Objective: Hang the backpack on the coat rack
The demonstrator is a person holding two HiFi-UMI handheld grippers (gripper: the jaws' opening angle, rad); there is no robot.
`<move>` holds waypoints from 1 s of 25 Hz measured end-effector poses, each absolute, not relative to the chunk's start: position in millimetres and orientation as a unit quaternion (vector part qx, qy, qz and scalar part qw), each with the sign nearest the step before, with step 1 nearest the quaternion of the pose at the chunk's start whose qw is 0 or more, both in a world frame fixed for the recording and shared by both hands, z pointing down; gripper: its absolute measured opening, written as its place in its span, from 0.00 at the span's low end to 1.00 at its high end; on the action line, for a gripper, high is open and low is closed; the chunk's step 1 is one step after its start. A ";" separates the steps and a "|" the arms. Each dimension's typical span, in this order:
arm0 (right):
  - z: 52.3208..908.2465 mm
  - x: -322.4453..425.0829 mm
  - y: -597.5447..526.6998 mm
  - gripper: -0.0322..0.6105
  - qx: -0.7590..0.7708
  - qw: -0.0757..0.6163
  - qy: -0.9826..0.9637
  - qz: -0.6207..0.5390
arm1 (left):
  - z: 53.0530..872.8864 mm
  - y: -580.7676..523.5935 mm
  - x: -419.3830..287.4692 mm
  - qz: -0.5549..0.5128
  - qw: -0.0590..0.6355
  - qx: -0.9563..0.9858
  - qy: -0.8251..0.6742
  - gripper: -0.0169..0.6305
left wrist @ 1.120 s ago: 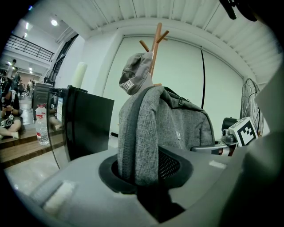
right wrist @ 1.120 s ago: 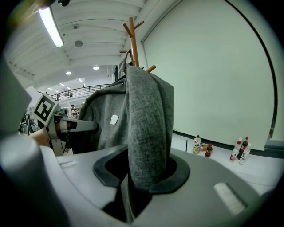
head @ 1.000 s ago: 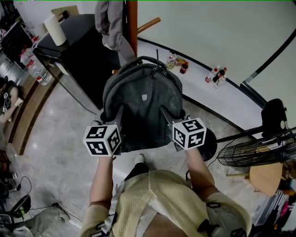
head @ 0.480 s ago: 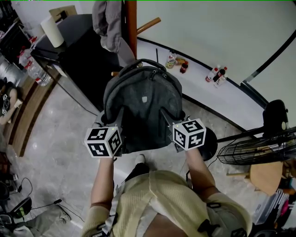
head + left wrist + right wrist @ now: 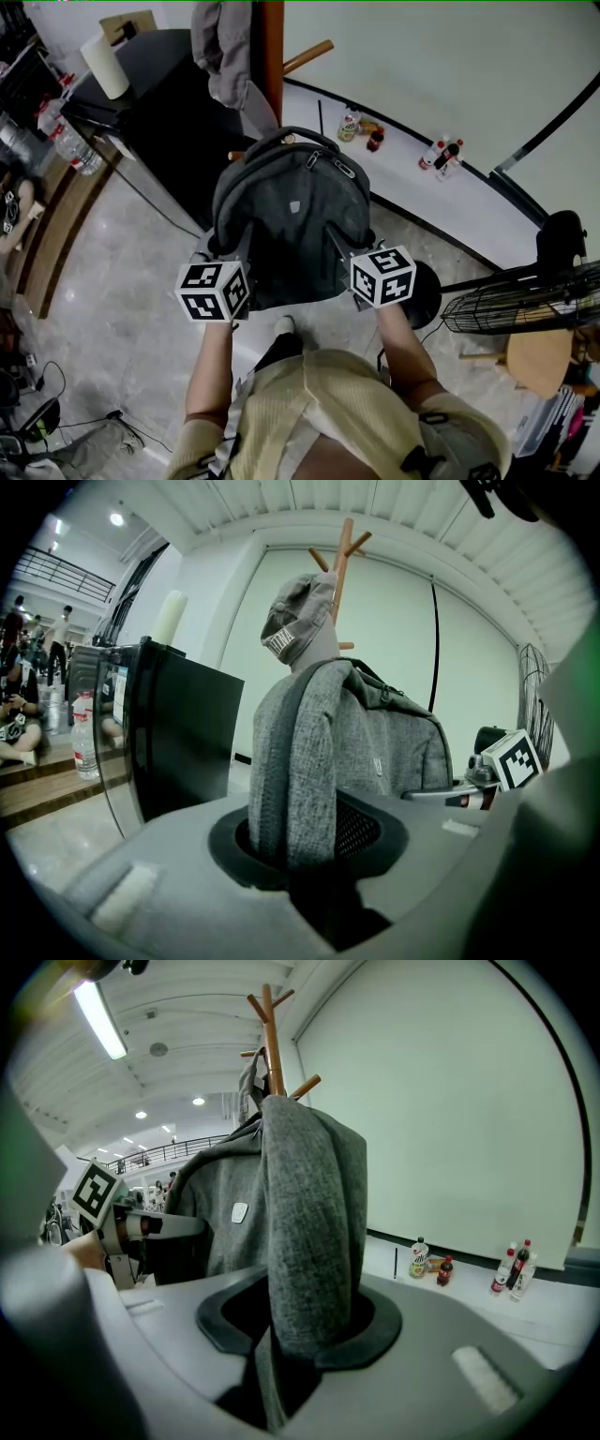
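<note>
To the left of the coat rack (image 5: 271,52) stands a black cabinet (image 5: 178,103) with a paper towel roll (image 5: 105,64) on its top. Clear water bottles (image 5: 73,142) sit on the cabinet's far side, further from the rack. A grey cap (image 5: 298,621) hangs on the rack's left side, up against the pole.

Your left gripper (image 5: 236,246) is in front of the rack, on its left. Its jaws are partly closed and clamped on the left padded edge of the grey backpack (image 5: 291,211). In the left gripper view that grey fabric fills the gap between the jaws.

You hold the backpack upright and off the floor, right in front of the rack, with its top carry handle (image 5: 281,139) just beside the pole. I cannot tell whether the handle sits over a peg.

Your right gripper (image 5: 339,242) mirrors the left, on the rack's right. Its jaws are about half closed and pinch the backpack's right edge, and the right gripper view shows fabric squeezed between them.

An upper peg (image 5: 307,56) points out to the right of the pole. Further right of the rack, drink bottles (image 5: 361,127) stand by the wall. A floor fan (image 5: 520,298) is well off to the right.
</note>
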State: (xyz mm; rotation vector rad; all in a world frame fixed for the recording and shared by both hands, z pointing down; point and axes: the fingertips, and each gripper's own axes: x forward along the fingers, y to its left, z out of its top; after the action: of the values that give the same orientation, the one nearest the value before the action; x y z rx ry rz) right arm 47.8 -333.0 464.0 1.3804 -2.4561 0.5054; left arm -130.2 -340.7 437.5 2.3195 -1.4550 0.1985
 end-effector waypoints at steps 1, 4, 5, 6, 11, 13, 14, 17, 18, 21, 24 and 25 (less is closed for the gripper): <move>465.2 47.5 -334.9 0.26 0.478 0.138 -0.850 0.174 | 438.7 -342.3 -130.5 0.070 0.196 0.829 -0.519 0.19; 468.8 47.6 -339.0 0.26 0.478 0.137 -0.850 0.173 | 442.1 -345.7 -130.6 0.066 0.190 0.830 -0.520 0.19; 469.9 47.7 -340.3 0.26 0.479 0.137 -0.850 0.173 | 442.9 -346.7 -130.5 0.065 0.187 0.831 -0.520 0.19; 471.0 47.6 -341.7 0.26 0.480 0.137 -0.849 0.172 | 443.9 -347.8 -130.5 0.064 0.185 0.831 -0.521 0.19; 478.4 44.6 -350.2 0.26 0.482 0.142 -0.848 0.170 | 451.9 -356.1 -133.6 0.065 0.181 0.830 -0.524 0.20; 480.4 43.0 -354.5 0.26 0.482 0.141 -0.848 0.170 | 454.0 -360.8 -135.0 0.065 0.180 0.831 -0.523 0.20; 481.6 42.4 -356.4 0.26 0.483 0.141 -0.848 0.169 | 455.2 -362.9 -135.6 0.064 0.179 0.831 -0.522 0.20; 485.9 41.8 -361.3 0.26 0.484 0.141 -0.847 0.168 | 459.5 -368.0 -136.7 0.063 0.177 0.833 -0.520 0.20; 487.2 41.7 -362.8 0.26 0.484 0.141 -0.847 0.168 | 461.0 -369.6 -136.8 0.062 0.177 0.834 -0.519 0.20; 491.0 41.7 -368.1 0.26 0.483 0.143 -0.847 0.170 | 465.6 -374.9 -137.2 0.062 0.178 0.836 -0.516 0.20; 494.5 39.9 -373.2 0.27 0.483 0.143 -0.846 0.171 | 470.2 -380.2 -139.4 0.060 0.180 0.838 -0.511 0.21; 495.5 39.6 -374.1 0.27 0.483 0.144 -0.846 0.171 | 471.4 -381.5 -140.0 0.059 0.180 0.839 -0.510 0.21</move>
State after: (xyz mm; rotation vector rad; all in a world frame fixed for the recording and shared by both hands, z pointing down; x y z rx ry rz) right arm 39.6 -374.1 495.5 1.3934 -2.4401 0.4944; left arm -140.0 -381.5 471.4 2.3718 -1.4416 0.1673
